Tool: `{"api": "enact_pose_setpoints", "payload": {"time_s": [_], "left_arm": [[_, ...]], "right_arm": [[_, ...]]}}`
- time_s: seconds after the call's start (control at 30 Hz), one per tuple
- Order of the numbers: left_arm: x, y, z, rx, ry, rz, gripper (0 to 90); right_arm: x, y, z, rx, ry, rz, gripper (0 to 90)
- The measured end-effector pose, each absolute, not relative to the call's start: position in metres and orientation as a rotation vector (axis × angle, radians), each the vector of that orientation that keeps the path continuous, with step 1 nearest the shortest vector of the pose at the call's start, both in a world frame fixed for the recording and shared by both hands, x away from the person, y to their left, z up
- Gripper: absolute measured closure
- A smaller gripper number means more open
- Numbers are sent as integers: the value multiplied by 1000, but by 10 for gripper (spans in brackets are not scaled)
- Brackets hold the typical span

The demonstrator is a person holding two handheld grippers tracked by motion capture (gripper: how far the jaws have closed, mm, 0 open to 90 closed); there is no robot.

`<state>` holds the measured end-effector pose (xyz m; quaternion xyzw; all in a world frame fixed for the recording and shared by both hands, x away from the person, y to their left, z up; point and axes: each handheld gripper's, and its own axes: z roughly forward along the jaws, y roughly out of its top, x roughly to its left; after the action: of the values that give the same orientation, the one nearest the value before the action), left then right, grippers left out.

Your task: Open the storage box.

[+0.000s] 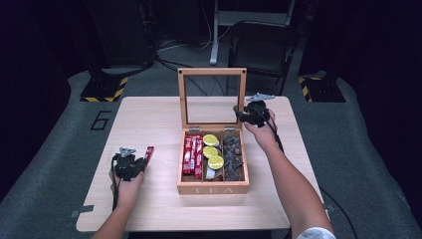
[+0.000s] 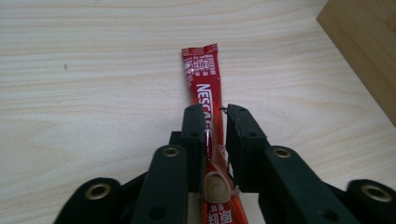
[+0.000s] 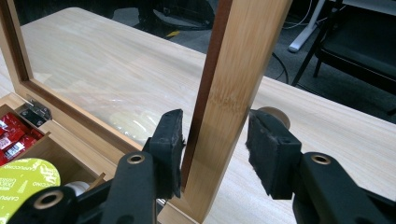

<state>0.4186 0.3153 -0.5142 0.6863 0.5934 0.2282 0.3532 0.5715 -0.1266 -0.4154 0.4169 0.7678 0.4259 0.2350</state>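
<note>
A wooden tea box stands mid-table with its glass lid upright. My right gripper is shut on the lid's right side rail, one pad on each side. The box holds red sticks, yellow-green capsules and dark packets. Left of the box, a red Nescafe stick lies flat on the table. My left gripper rests low over its near end. The jaws straddle the stick with a small gap, so the gripper is open.
The light wooden table has bare room on the left and along the front edge. In the left gripper view the box's corner is at the upper right. A dark folding chair stands on the floor behind the table.
</note>
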Motion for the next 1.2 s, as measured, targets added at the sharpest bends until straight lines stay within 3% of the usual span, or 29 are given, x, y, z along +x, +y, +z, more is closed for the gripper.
{"api": "enact_pose_setpoints", "payload": {"time_s": [0.33, 0.73, 1.2], "left_arm": [[418, 316, -507, 1744, 1528, 580, 582], [418, 308, -492, 1753, 1501, 609, 437], [418, 299, -478, 1751, 1432, 581, 355]], "right_arm": [[571, -125, -410, 1146, 2098, 1179, 535], [573, -123, -402, 1131, 2089, 1184, 517], [575, -119, -395, 1150, 2088, 1176, 477]]}}
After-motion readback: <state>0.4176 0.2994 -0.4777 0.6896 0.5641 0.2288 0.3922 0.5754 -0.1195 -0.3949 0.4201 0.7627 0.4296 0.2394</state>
